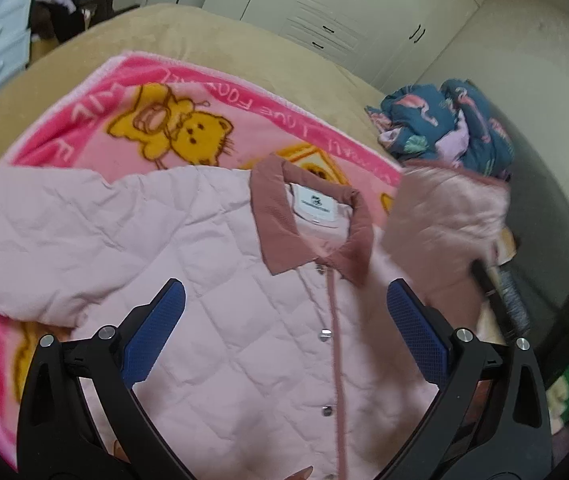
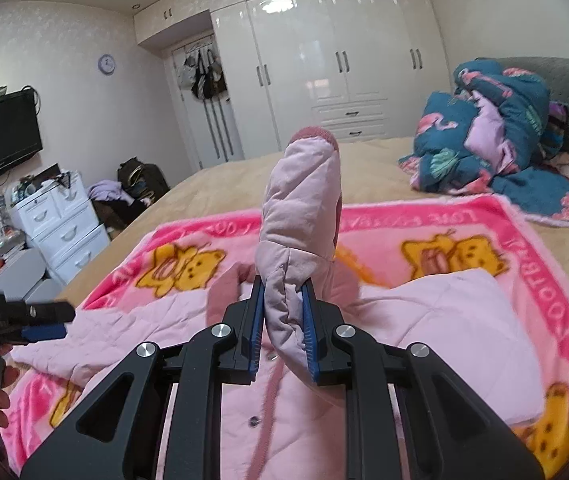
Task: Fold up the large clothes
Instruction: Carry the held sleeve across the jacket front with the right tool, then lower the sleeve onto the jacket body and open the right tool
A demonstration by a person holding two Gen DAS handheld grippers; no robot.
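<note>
Pinching the pink sleeve (image 2: 304, 216) between its blue pads, the right gripper (image 2: 283, 304) is holding it upright at frame centre, cuff at the top, above the quilted jacket (image 1: 220, 300) that is lying on the teddy blanket (image 1: 132, 120). The left gripper (image 1: 284, 300) is hovering with fingers spread over the jacket front, collar (image 1: 304, 216) just beyond

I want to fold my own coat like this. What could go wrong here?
1. The right gripper pinches only a bit of the puffy sleeve, so it might slip out.
2. The left gripper hovers open above the jacket, holding nothing, so the body may slide on the blanket when the sleeve is pulled across.
3. The sleeve could land over the collar and make a lumpy fold.
</note>
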